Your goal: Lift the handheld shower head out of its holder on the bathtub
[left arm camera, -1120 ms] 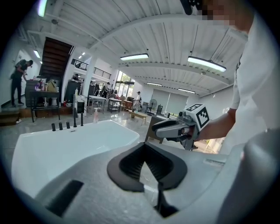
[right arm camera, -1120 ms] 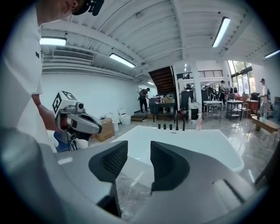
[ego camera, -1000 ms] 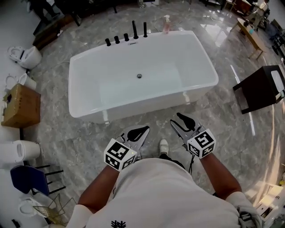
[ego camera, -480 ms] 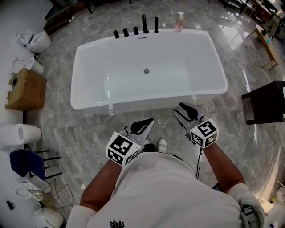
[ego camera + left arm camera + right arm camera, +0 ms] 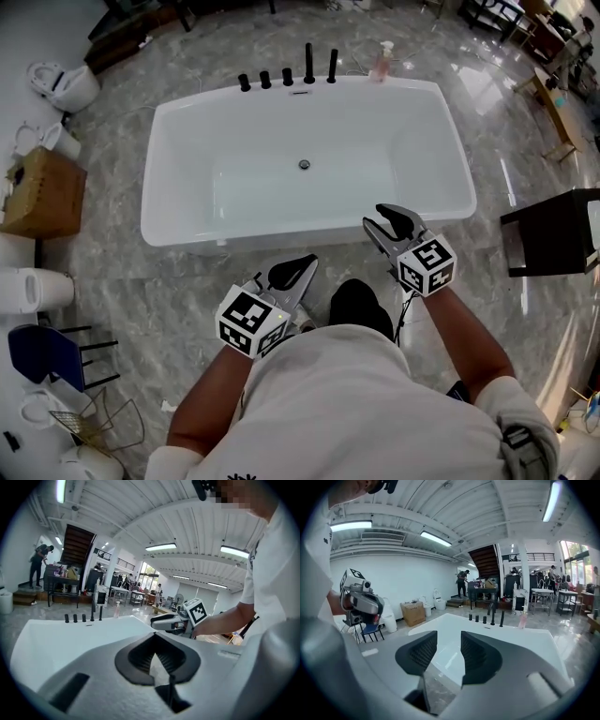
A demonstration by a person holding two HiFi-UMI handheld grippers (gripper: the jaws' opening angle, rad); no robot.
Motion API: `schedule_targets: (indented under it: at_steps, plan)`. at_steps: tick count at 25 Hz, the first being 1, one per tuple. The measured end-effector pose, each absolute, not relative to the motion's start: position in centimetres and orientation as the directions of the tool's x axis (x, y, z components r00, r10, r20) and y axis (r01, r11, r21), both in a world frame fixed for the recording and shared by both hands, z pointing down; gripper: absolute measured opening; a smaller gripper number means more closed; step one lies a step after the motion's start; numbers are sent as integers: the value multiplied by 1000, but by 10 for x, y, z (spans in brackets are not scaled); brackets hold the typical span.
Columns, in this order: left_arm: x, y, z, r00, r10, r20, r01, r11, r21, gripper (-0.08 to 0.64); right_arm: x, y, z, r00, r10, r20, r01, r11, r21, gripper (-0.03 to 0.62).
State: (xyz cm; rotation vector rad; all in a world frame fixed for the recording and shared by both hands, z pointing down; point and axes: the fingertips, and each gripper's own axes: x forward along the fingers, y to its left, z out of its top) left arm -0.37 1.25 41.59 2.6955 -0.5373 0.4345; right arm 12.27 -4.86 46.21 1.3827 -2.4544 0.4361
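White acrylic fills the middle of the head view: the bathtub (image 5: 309,228) stands on the grey marble floor (image 5: 112,281), with a row of black fittings (image 5: 265,80) along its far rim. The handheld shower head (image 5: 332,66) is, by my reading, the slim upright rod at the right end of that row. It sits in its holder just beside the taller spout (image 5: 308,62) (a pink bottle (image 5: 382,62) stands a little further right on the same rim).

You stand at the near rim, so the whole tub lies between you and the rod. Your right claw (image 5: 384,221) is raised towards the near rim, jaws apart with nothing between them, which suits closing round the rod. Your left claw (image 5: 294,272) is held nearer your body, tips together and empty, out of the way. I judge the far rim too distant to reach across, so you would need to walk round first.
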Motion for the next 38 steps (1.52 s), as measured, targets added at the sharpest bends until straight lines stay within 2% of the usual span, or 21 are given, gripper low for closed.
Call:
schedule_targets:
  at_steps: [5,12,16,28,38]
  plan:
    - [-11,-22,419,843,-386,374,-497,-824,271,6,147,-105,479,-494,-760,422,-858,506,-93,172]
    - [14,-108,422,760,-516,395,-630,-735,252,6,201,-229,511,-533,-713,455,-823,561,-86,168]
    - [38,-151,434,719,-550,425,-678,-689,257,6,229,-302,532,-558,-684,469,-799,596,-80,167]
    - [101,-233,470,647,-569,507,-748,-600,282,6,296,-494,619,-528,-672,519,-812,579,-77,170]
    - [107,-268,498,606,-554,570,-780,-555,289,6,319,-628,677,-461,-704,540,-854,517,-56,170]
